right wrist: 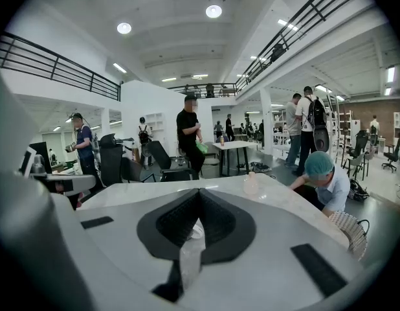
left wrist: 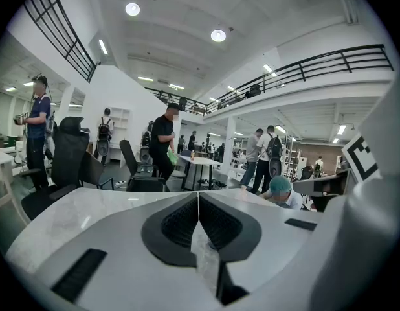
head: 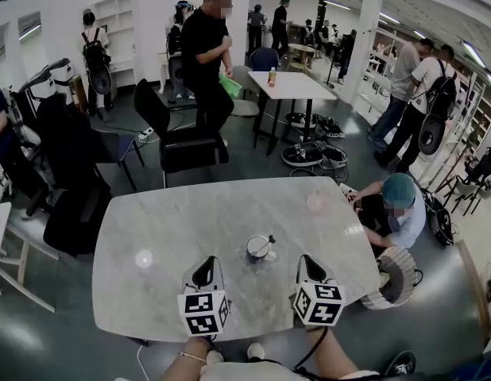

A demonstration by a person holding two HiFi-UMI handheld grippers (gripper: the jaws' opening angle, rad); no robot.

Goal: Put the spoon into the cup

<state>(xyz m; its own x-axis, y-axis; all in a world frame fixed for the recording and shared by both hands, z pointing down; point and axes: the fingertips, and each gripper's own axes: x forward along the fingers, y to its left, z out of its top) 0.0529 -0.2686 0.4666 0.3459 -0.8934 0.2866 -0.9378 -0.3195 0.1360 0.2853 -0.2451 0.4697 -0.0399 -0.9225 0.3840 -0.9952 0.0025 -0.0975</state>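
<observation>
On the grey marble table [head: 166, 236] stands a small cup [head: 258, 250]. The spoon [head: 267, 244] rests inside it, its handle leaning out to the right. My left gripper [head: 206, 261] hovers over the near table edge, left of the cup and nearer to me, and its jaws meet with nothing between them. My right gripper [head: 307, 259] is level with it, right of the cup, and is shut and empty too. In the left gripper view the black pads [left wrist: 180, 224] press together, as do the pads [right wrist: 216, 220] in the right gripper view.
A small pinkish translucent object [head: 315, 202] sits near the table's far right edge. A person in a teal cap [head: 400, 190] crouches at the right side, beside a woven stool [head: 398, 275]. Black chairs [head: 180, 145] stand behind the table and at its left.
</observation>
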